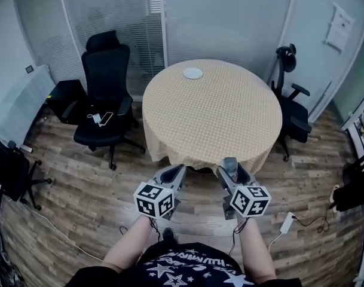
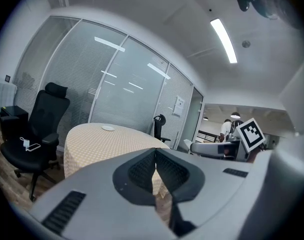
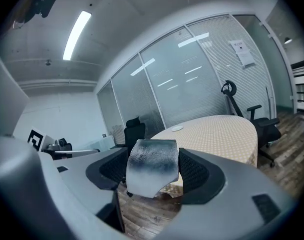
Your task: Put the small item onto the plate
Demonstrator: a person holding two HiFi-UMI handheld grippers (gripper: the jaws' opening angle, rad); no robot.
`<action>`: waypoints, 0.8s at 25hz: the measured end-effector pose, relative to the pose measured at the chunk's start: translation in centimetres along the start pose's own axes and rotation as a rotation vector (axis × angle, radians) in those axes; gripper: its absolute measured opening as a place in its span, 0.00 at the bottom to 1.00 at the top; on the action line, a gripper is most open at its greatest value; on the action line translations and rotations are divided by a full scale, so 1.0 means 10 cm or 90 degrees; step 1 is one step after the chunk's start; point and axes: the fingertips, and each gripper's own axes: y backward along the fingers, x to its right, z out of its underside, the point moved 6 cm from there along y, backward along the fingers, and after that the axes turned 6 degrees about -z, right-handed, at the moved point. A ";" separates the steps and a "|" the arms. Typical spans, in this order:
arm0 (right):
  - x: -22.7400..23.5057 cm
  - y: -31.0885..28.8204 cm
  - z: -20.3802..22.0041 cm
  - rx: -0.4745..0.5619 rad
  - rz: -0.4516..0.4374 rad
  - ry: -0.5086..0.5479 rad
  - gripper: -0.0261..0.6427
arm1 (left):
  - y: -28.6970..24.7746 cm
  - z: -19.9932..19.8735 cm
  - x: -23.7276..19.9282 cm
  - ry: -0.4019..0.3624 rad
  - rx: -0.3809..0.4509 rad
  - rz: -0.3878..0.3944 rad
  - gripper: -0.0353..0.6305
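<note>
While I stand well back from the table (image 1: 229, 124), the right gripper (image 1: 229, 163) pinches the item (image 3: 152, 166) between its pads. It is held in the air this way, I judge, so it can be carried across to the plate (image 1: 192, 73). The plate sits near the table's far edge, well apart from both grippers. The left gripper (image 2: 155, 159) has its jaws pressed together on nothing and is held level beside the right one, probably just to stay out of the way.

From the head view the item is hidden behind the right gripper's body. In the right gripper view it is a pale, rough lump with a darker top edge, possibly a shell or a stone; I cannot tell which. Its lower edge is irregular and partly hidden by the jaws. The plate is too small and far off to show whether anything lies on it.
</note>
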 end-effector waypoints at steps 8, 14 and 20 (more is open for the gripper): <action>-0.09 -0.50 0.00 0.019 0.076 -0.036 0.52 | -0.13 -0.16 -0.73 0.002 -0.022 0.039 0.06; 0.05 -0.58 0.09 -0.003 0.125 -0.060 0.52 | -0.36 -0.09 -0.93 0.025 -0.048 0.068 0.06; 0.44 -0.82 -0.04 -0.003 0.122 -0.065 0.52 | -0.77 -0.20 -0.97 0.014 -0.043 0.058 0.06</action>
